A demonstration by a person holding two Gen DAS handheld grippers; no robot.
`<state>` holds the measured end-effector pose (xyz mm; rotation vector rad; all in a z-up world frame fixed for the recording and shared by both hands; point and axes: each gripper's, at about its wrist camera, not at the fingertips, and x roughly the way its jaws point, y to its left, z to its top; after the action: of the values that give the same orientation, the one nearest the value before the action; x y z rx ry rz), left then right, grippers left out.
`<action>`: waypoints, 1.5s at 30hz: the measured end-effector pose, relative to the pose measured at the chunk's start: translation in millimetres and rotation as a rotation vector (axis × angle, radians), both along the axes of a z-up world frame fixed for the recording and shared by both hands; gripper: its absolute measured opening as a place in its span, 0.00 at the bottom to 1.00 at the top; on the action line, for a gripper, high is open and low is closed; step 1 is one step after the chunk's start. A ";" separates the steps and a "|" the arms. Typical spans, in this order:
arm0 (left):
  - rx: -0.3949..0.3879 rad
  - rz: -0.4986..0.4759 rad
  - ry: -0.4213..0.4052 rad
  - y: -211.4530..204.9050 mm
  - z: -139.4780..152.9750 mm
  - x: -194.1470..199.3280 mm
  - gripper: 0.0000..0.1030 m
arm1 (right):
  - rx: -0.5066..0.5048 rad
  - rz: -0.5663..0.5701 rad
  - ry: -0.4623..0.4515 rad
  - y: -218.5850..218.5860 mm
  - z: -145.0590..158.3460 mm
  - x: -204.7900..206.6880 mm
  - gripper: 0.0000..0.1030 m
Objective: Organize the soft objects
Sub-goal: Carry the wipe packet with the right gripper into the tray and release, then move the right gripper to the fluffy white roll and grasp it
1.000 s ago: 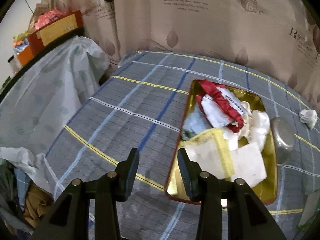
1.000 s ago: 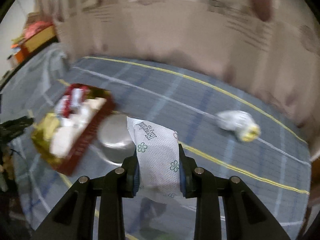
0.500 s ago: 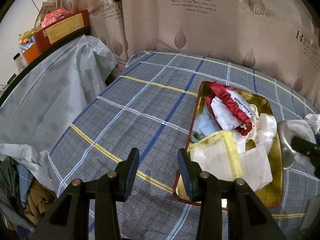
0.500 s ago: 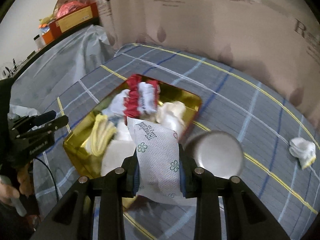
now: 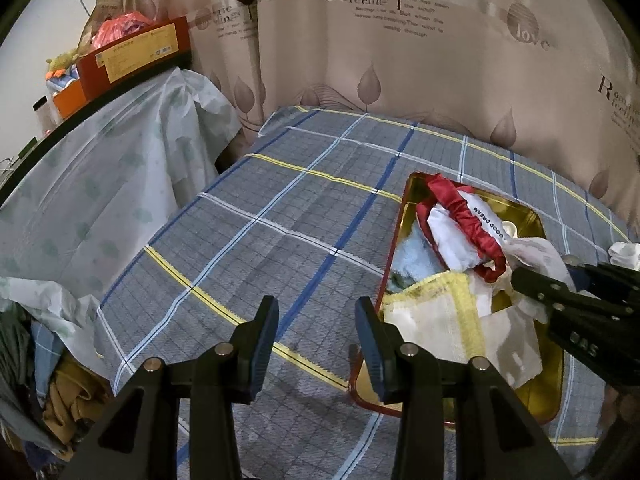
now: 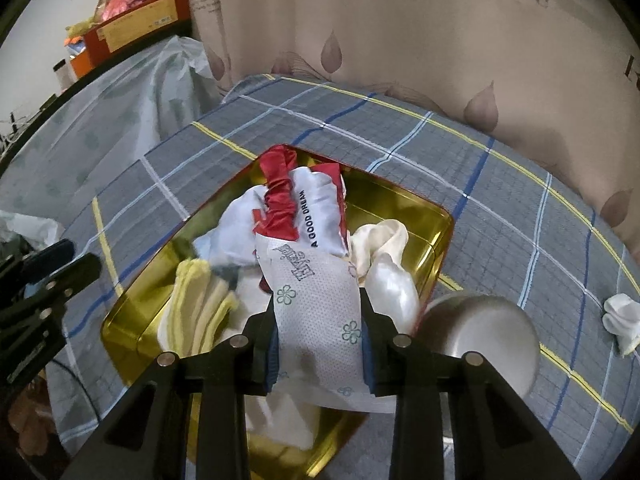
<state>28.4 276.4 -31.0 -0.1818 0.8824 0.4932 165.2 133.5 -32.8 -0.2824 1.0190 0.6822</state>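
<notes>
Presently the right gripper point(image 6: 318, 330), jaws just easing wider, pads still touching the floral tissue pack point(image 6: 316, 304) above the nearly full gold tin point(image 6: 436, 248). Left gripper point(image 5: 316, 338) open, empty. White sock point(image 6: 622, 322) remains near the bed's right edge.

We read "Romantic feeling" in dark serif letters, partly lost in the folds, on the beige leaf-printed curtain point(image 5: 400, 52) behind the table; the smaller lines beneath it include "the wind?" but are otherwise too fine to make out. Further right on the same curtain a round motif carries the word "love". On the white satin pouch with red ruffled trim point(image 6: 320, 208) lying in the gold metal tin point(image 6: 436, 236), we read "A GOOD DREAM" in black capitals. The white dotted paper packet with green flower prints point(image 6: 316, 304) bears an outlined brand word that we cannot decipher. The yellow label on the red cardboard box point(image 5: 136, 50) has print too small to read.
</notes>
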 end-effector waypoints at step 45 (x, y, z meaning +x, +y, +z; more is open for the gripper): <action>0.068 -0.010 0.042 -12.4 -13.1 2.8 0.39 | -0.084 -0.441 -0.047 -349.4 41.1 41.5 0.69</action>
<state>31.3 264.0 -44.1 -0.1056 0.9058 0.5186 206.7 -215.9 8.3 -0.1371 1.0229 0.2334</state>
